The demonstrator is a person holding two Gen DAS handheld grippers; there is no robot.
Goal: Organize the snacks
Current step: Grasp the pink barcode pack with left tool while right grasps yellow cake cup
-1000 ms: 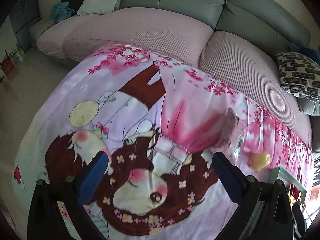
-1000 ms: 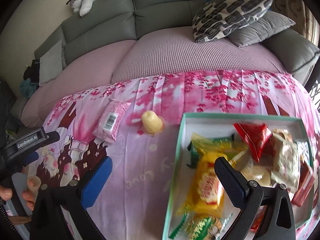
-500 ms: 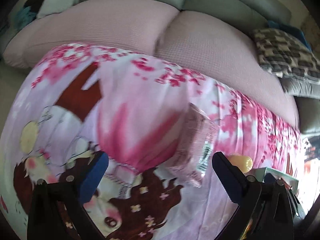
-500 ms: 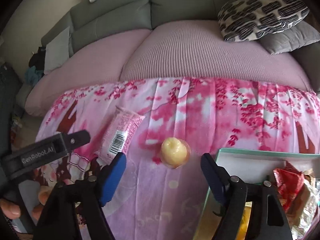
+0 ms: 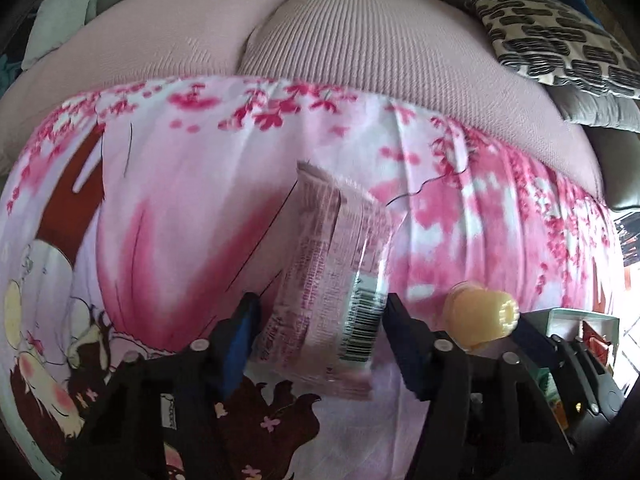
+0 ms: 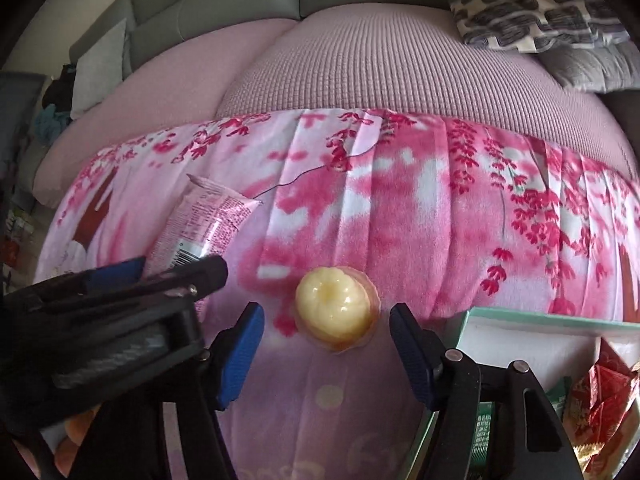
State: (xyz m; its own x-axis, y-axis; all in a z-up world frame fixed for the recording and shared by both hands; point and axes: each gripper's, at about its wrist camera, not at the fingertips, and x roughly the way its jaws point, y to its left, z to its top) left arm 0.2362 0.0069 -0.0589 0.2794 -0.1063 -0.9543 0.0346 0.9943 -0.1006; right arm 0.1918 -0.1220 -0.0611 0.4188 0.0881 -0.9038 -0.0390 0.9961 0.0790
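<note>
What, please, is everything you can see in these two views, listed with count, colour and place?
Snack packet: one, pink with a barcode, lying on the cloth between the left gripper's fingers.
Jelly cup: one, pale yellow, on the cloth between the right gripper's fingers, not touched.
Snack box: one, white with a green rim, right of the cup, holding red and green packets.
Cloth: one, pink floral with a cartoon print, under everything.
Sofa: one, grey with pink seat covers, behind.
Patterned cushion: one, cream and black, on the sofa at right.
Left gripper: black, blue pads, closing around the packet.
Right gripper: black, blue pads, closing around the cup.
</note>
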